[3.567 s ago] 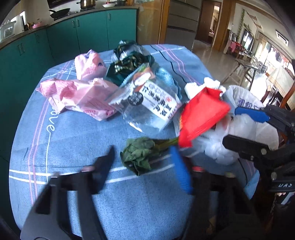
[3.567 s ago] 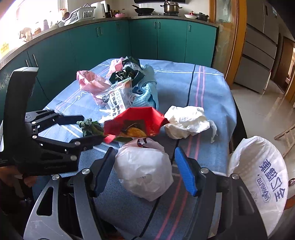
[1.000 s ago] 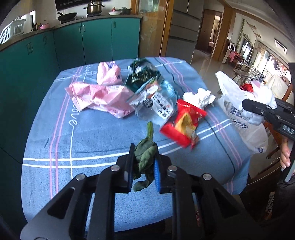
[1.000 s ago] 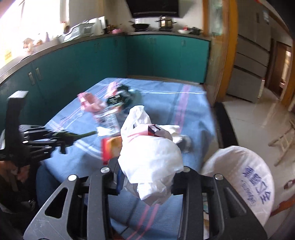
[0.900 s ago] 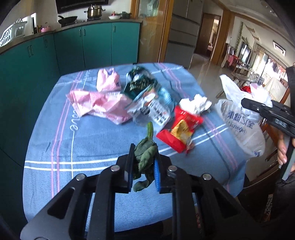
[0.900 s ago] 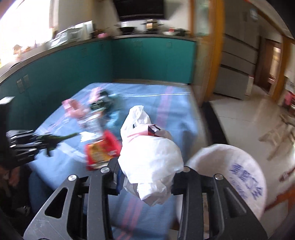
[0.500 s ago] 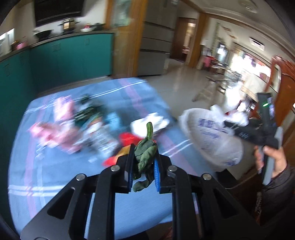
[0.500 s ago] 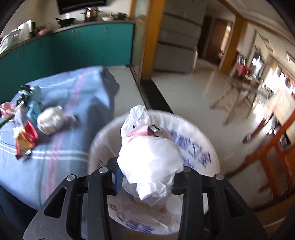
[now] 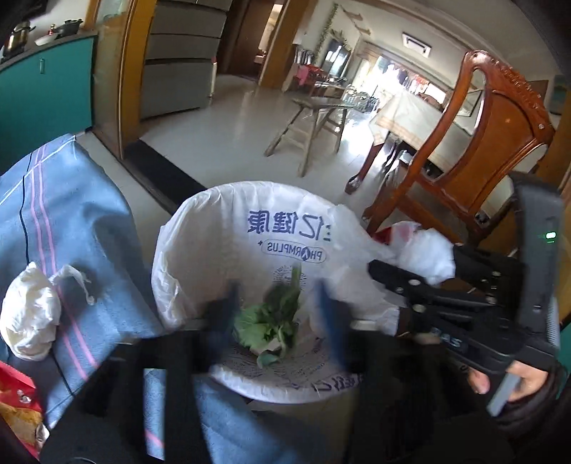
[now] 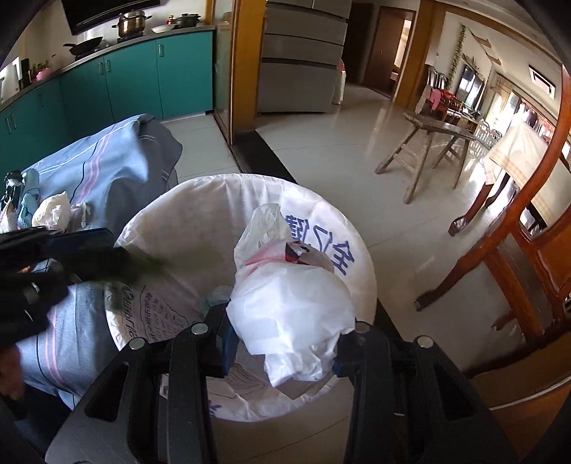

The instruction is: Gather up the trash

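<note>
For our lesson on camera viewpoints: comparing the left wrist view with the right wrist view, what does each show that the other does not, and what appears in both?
Only the left wrist view shows the green leafy vegetable scrap between the left gripper's open jaws, over the bin, and the red snack wrapper on the table.

Only the right wrist view shows the steel pot and black pan on the teal counter.

Both show the bin lined with a white printed plastic bag, the right gripper shut on a tied white plastic bag of trash, and the crumpled white paper.
</note>
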Available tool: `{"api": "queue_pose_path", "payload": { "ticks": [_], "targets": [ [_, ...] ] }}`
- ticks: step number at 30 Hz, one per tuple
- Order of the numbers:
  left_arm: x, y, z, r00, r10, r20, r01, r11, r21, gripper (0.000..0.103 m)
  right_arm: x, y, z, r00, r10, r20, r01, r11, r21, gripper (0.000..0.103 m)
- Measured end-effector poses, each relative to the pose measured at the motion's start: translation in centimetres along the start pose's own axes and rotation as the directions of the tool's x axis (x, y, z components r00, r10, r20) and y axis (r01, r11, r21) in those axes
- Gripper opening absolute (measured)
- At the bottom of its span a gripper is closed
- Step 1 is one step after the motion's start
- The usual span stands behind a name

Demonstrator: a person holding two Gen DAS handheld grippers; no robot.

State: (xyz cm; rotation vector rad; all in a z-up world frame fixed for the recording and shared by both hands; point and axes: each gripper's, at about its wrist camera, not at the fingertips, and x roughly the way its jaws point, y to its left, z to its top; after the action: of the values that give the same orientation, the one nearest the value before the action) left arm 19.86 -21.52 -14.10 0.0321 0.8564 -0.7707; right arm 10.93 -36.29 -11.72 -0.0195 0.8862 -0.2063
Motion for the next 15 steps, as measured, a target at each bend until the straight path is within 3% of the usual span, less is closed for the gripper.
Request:
{"api": "queue_pose_path", "payload": {
  "ticks": [1,3,6,9,13,15],
  "targets": [
    [-0.3,0.0,-0.1,1.000,0.009,0.015,-0.009,1.000,-0.006,0.076,0.0,-0.1,0.0,1.000,-0.002,-0.001,0.002,1.000,0.006,0.049],
    [-1.5,0.4,-0.5,0.999,0.009,0.040,-0.009,1.000,-0.009,0.078,0.3,-0.2,0.1,1.000,-0.002,-0.007,0.002,1.000,0.012,0.055],
    [-3.8,1.5,-1.0,0.991,0.105,0.079,-0.104,0.994,-0.019,0.079,0.6,0.5,0.7,1.000,-0.002,0.002,0.002,1.000,0.010,0.067],
    [-7.3,3.3,-1.6,0.965,0.225,0.134,-0.219,0.974,-0.060,0.081,0.5,2.1,1.5,0.999,0.025,0.026,-0.024,1.000,-0.012,0.074],
    [-12.3,6.7,-3.5,0.904,0.383,0.189,-0.361,0.922,-0.140,0.082,-0.1,5.6,2.5,0.994,0.090,0.057,-0.085,0.992,-0.089,0.075],
    [-15.0,8.9,-4.7,0.834,0.519,0.188,-0.485,0.852,-0.198,0.082,-0.4,7.4,2.8,0.987,0.142,0.070,-0.133,0.984,-0.117,0.075]
  ]
}}
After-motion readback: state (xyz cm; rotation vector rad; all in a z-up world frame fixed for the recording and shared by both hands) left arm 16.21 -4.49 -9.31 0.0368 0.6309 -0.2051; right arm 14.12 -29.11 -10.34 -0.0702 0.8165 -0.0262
